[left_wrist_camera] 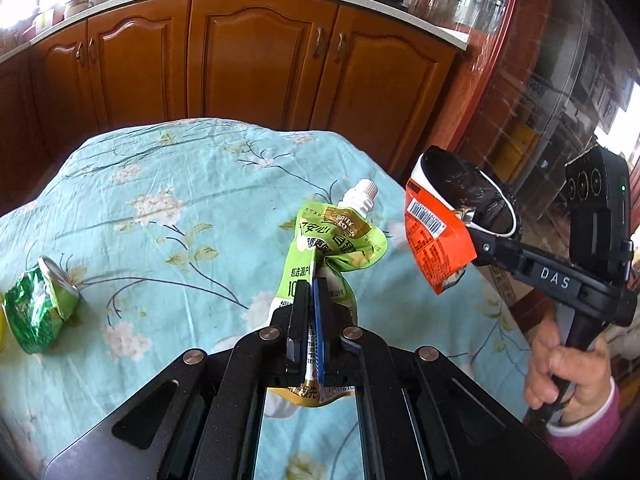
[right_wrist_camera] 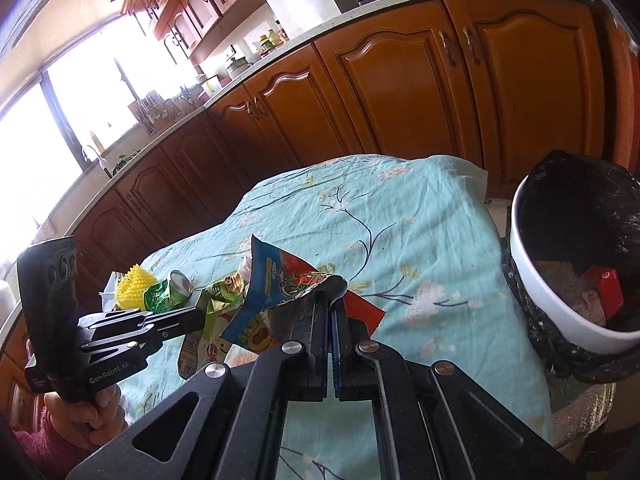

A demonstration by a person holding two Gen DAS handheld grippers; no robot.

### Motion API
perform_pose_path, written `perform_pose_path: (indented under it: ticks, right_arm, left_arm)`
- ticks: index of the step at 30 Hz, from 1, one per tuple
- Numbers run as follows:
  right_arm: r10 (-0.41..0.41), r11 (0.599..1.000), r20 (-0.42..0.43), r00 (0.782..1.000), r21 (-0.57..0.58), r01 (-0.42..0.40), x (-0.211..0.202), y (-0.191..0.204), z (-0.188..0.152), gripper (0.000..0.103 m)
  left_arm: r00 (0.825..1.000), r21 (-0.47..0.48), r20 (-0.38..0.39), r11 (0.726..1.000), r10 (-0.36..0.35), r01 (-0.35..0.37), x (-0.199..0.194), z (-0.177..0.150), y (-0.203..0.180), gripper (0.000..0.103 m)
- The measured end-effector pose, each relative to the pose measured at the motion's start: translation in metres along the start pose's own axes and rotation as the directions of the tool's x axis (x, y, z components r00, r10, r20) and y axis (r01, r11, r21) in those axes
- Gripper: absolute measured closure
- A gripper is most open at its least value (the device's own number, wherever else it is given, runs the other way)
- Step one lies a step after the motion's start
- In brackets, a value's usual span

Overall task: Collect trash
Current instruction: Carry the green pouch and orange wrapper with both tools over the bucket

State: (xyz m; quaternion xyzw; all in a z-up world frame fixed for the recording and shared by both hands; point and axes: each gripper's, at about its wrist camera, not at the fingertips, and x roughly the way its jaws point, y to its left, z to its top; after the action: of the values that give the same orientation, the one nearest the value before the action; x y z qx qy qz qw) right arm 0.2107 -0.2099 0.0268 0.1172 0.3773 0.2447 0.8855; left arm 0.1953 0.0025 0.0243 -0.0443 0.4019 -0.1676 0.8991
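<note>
Both claws are gripping trash above the tabletop (left_wrist_camera: 160, 200): left claw (left_wrist_camera: 310, 292) clenching a green spouted pouch (left_wrist_camera: 340, 236), right claw (right_wrist_camera: 330, 300) pinching a crumpled snack wrapper (right_wrist_camera: 276, 292).

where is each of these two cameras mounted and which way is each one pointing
Left wrist: sits on the left tool, looking down along it at the green spout pouch it clamps over the floral tablecloth; the right hand shows at right.
Right wrist: sits on the right tool, looking down over its snack wrapper toward the bin; the left hand shows at lower left.
Shared: tablecloth, crushed green can, bin, wooden cabinets, each other's tool.
</note>
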Motion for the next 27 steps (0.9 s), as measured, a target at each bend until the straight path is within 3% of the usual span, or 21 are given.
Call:
perform_pose_path:
  ticks: [9,27]
  right_arm:
    - [-0.014,0.999,0.020,1.000,0.045,0.013,-0.025,-0.012,-0.023,0.102]
    - [-0.046,0.994,0.053,0.998,0.097,0.041,-0.055,-0.031,-0.041,0.102]
  left_arm:
    - [0.999,-0.059,-0.001,0.997,-0.054,0.054,0.009,-0.007,-0.031,0.101]
    - [0.999,-0.016,-0.004,0.999,-0.051,0.051,0.014,-0.010,-0.063,0.101]
